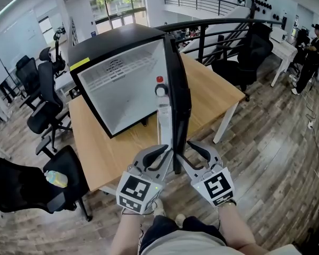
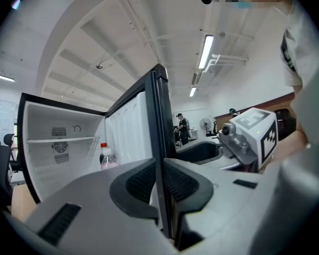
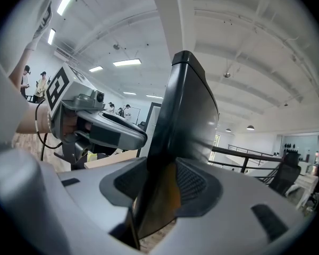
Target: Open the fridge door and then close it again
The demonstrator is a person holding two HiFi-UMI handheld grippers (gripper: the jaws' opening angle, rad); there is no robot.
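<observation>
A black mini fridge (image 1: 122, 84) with a white inside stands open on the wooden table (image 1: 218, 94). Its door (image 1: 178, 100) swings out edge-on toward me, and a red-capped bottle (image 1: 160, 89) sits in the door shelf. My left gripper (image 1: 162, 155) is at the door's free edge on the inner side. In the left gripper view its jaws (image 2: 160, 182) are shut on the thin door edge (image 2: 160, 121). My right gripper (image 1: 194, 152) is on the outer side, its jaws (image 3: 162, 187) spread around the thick glossy door (image 3: 189, 116), which fills the gap.
Black office chairs (image 1: 45, 116) stand left of the table, one (image 1: 37, 185) near my left side. Another chair (image 1: 250, 52) and a black stair railing (image 1: 223, 28) lie behind the table at right. A person (image 1: 311, 52) stands by a white desk far right.
</observation>
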